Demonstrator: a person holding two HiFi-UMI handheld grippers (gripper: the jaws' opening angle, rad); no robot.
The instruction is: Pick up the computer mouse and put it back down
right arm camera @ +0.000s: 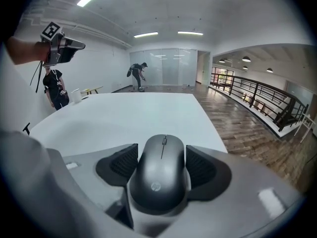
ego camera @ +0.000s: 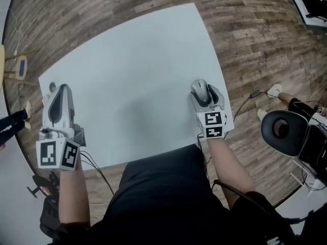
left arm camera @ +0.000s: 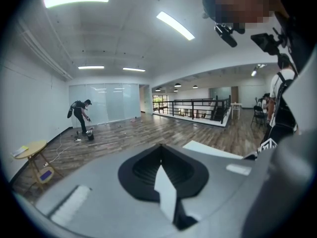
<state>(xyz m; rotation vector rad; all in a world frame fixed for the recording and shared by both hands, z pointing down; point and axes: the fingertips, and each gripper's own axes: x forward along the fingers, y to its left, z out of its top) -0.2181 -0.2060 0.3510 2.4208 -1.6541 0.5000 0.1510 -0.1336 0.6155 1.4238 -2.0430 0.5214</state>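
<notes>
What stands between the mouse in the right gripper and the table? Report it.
Nothing visible. The computer mouse sits gripped in the right gripper, with only bare white table around it; the left gripper is far across the table.

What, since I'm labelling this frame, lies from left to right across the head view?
Left gripper → bare middle of the white table → computer mouse between the jaws of the right gripper → a person's white shoe.
</notes>
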